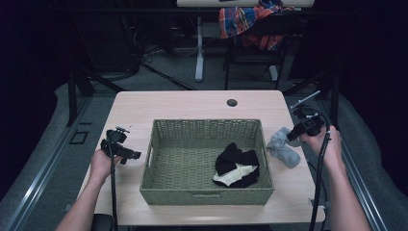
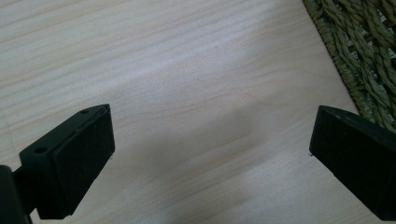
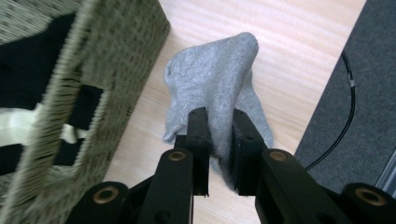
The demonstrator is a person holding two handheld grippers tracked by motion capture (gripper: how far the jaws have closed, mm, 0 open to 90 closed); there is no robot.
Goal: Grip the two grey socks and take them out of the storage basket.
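Grey sock (image 3: 219, 88) pinched between right gripper (image 3: 219, 135) jaws, beside basket (image 3: 88, 74) on desk (image 3: 289, 51). Left gripper (image 2: 210, 154) jaws wide over bare desk.

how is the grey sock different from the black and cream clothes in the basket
The soft grey sock lies on the pale wooden table to the right of the woven green basket, outside it; the black and cream bundle of clothes rests inside it. The sock is one plain colour and smaller; the bundle is two-toned and bulkier. The right tool is shut on the sock; no tool touches the bundle. Both are crumpled fabric.
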